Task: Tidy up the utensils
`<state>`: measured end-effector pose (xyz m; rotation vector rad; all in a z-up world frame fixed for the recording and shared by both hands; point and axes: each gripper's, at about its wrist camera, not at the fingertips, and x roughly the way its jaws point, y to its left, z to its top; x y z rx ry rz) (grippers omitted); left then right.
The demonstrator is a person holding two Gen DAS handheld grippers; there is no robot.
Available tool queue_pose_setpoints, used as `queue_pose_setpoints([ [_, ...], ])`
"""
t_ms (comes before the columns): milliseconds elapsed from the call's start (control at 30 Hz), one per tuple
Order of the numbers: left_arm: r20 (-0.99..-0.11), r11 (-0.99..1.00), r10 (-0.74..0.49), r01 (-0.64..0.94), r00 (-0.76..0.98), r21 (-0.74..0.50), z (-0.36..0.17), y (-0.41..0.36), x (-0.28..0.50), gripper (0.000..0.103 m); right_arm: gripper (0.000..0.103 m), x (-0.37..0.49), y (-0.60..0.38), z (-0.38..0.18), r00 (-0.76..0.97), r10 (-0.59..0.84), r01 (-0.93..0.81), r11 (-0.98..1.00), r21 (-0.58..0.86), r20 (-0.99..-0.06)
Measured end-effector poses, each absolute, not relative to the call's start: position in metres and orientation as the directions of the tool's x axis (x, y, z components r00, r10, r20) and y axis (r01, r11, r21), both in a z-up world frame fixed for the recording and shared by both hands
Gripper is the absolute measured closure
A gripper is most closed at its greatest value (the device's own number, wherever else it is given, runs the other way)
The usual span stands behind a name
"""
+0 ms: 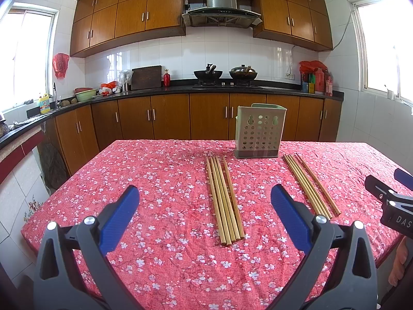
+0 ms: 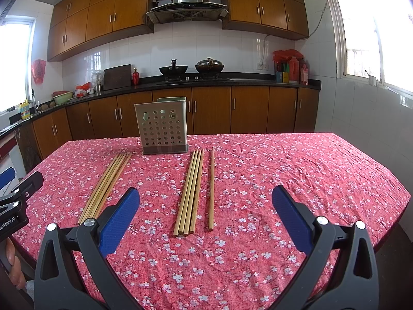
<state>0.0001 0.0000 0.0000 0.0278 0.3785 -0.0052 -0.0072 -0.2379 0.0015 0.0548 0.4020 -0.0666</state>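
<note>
Both tongs, left and right, gape empty | chopsticks centre-frame, untouched | next: I grip bundle, drop into holder

Right tool body reads "DAS" — cut off; left tool reads "enRobot.AI", partly cropped.

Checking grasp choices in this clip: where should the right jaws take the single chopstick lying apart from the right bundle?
Probably at its near end, coming from above with the open right gripper. The lone chopstick lies flat on the tablecloth, pointing toward the holder, with a clear gap from the bundle, so one jaw fits either side across its thin width.
</note>
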Motion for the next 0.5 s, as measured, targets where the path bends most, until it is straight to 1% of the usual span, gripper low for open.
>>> queue_pose_setpoints([
  [500,-0.371,1.000,0.000,0.011,0.929,0.027,-0.0001,0.0000,0.0002,0.004,0.002,-0.0069,-0.2368,-0.0002,0.917,-0.054,0.076,0.996,0.041,-0.394],
])
